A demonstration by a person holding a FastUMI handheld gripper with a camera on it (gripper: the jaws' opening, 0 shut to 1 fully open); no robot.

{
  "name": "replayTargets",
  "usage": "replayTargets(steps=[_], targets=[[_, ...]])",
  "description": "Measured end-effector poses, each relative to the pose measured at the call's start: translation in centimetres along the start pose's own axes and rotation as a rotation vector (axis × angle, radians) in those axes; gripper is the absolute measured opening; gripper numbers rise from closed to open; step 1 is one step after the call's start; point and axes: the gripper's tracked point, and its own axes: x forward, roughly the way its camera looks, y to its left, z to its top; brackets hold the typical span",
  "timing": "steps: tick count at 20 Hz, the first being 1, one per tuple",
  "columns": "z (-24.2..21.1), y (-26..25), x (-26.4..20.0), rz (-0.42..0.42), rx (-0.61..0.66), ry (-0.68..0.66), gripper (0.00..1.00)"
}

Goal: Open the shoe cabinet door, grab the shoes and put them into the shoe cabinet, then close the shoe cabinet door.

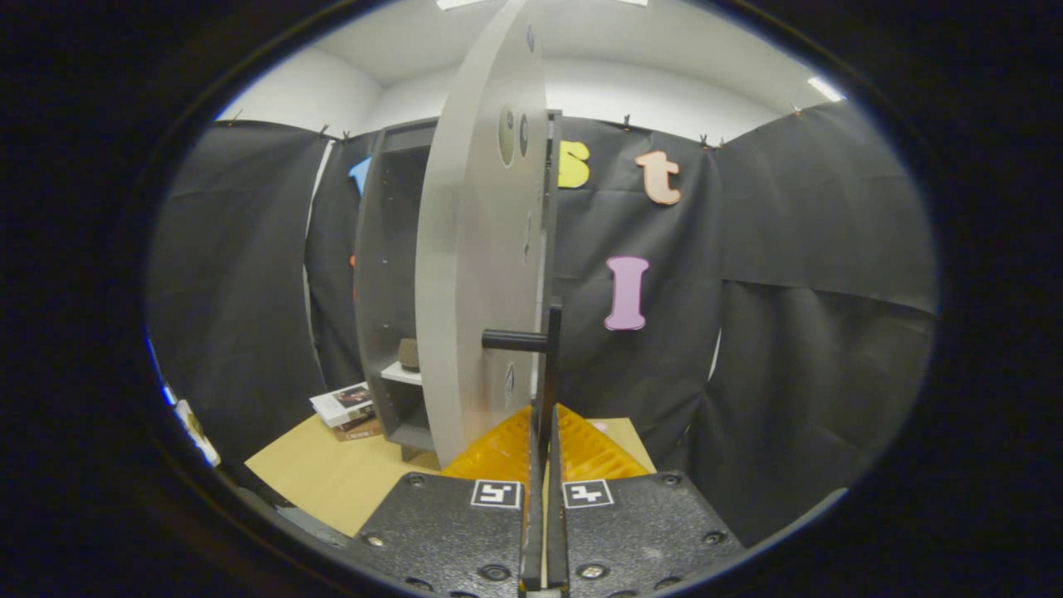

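Observation:
The grey shoe cabinet [384,274] stands ahead to the left, and its light grey door [473,274] is swung out towards me, seen almost edge-on. A black bar handle [551,349] runs down the door's edge and passes between my fingers. My gripper [546,425] is shut on that handle, one finger pressing on each side. Inside the cabinet a brown shoe [409,353] sits on a pale shelf [400,374]; the rest of the interior is dark.
A small stack of books [349,409] lies on the tan surface [332,473] by the cabinet's foot. Black cloth walls close in on the left, back and right.

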Motion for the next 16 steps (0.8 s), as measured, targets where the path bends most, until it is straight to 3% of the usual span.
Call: replayTargets(steps=[2, 4, 10, 14, 16], targets=[[-0.1, -0.5, 0.0, 0.036, 0.071, 0.014, 0.04], [-0.1, -0.8, 0.0, 0.052, 0.064, 0.017, 0.05], [0.8, -0.9, -3.0, -0.029, -0.038, -0.013, 0.07], [-0.9, 1.9, -7.4, 0.012, -0.032, 0.01, 0.4], [-2.4, 3.4, -8.6, 0.029, -0.018, 0.025, 0.76]])
